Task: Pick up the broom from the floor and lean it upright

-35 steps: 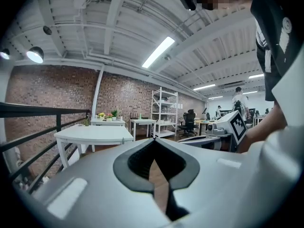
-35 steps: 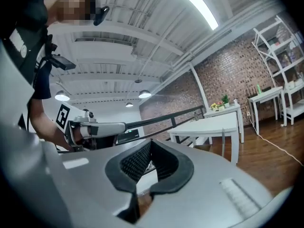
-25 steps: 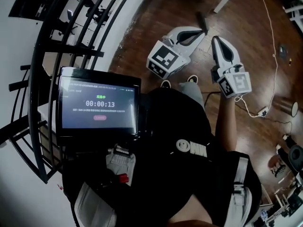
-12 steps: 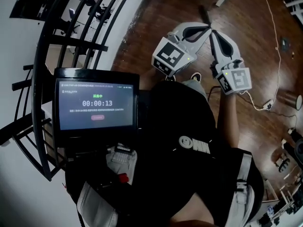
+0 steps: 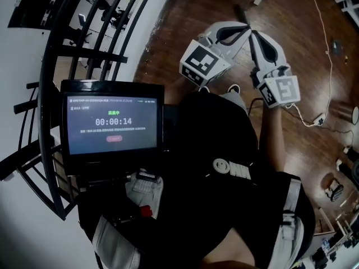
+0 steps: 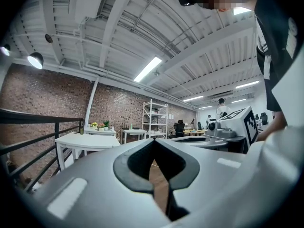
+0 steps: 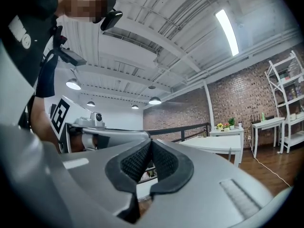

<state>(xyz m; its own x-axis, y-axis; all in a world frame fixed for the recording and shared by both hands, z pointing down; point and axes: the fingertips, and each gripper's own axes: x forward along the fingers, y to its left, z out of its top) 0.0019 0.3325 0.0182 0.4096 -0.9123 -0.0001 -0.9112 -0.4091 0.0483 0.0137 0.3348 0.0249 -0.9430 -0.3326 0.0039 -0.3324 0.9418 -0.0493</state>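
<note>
The person is standing on a wooden floor (image 5: 202,4) beside a black railing (image 5: 67,55) and is holding both tools out level in front of the body. The left gripper (image 5: 243,31) and the right gripper (image 5: 254,35) are pointing inward, so their tips are nearly meeting above the person's shoes (image 5: 233,88). In the left gripper view the dark pads (image 6: 140,163) are pressing together at the tip and are gripping nothing; only a strip of brown floor is showing through the gap behind them. In the right gripper view the ribbed pads (image 7: 135,164) are likewise lying closed against each other with nothing between them. Just beyond the two tips a thin dark stick (image 5: 242,13) is showing against the floor, touched by neither tool; whether it is the broom I cannot tell, and neither gripper view is showing it. A screen (image 5: 112,125) is glowing at the person's chest, and a white cable (image 5: 326,49) is trailing across the floor to the right. A white table (image 6: 85,140) is standing before a brick wall (image 6: 47,99).
</note>
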